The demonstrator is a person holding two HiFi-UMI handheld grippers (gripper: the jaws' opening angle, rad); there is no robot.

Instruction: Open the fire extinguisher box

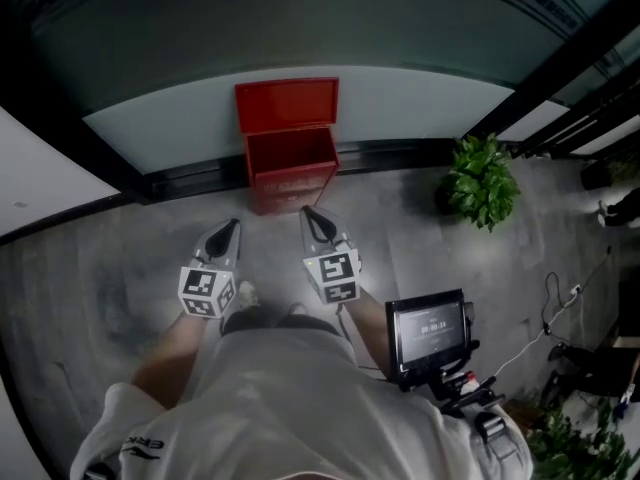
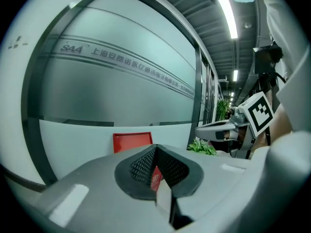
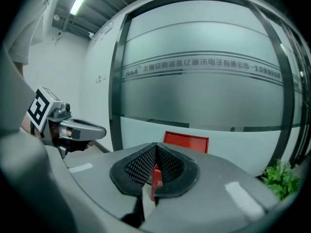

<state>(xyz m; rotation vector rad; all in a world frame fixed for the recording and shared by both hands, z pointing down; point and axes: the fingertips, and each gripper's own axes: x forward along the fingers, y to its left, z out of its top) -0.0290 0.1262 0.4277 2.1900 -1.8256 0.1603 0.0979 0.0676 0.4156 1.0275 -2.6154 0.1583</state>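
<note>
the red box (image 1: 290, 163) sits on the floor (image 1: 120, 268) at the foot of the glass wall (image 1: 300, 18), its lid (image 1: 287, 104) raised upright against the glass and the inside open from above. both grippers hang just short of it, side by side and pointing at it: the left gripper (image 1: 232, 226) off its front left, the right gripper (image 1: 309, 212) close by its front right corner. each has its fingers (image 2: 141, 166) clenched tip to tip, empty. only plain floor lies between them and the box. a plant (image 1: 482, 180) stands to the box's right, well apart. a monitor (image 1: 430, 333) on a rig sits at the person's right side, and a cable (image 1: 553, 298) trails over the floor beyond it.
</note>
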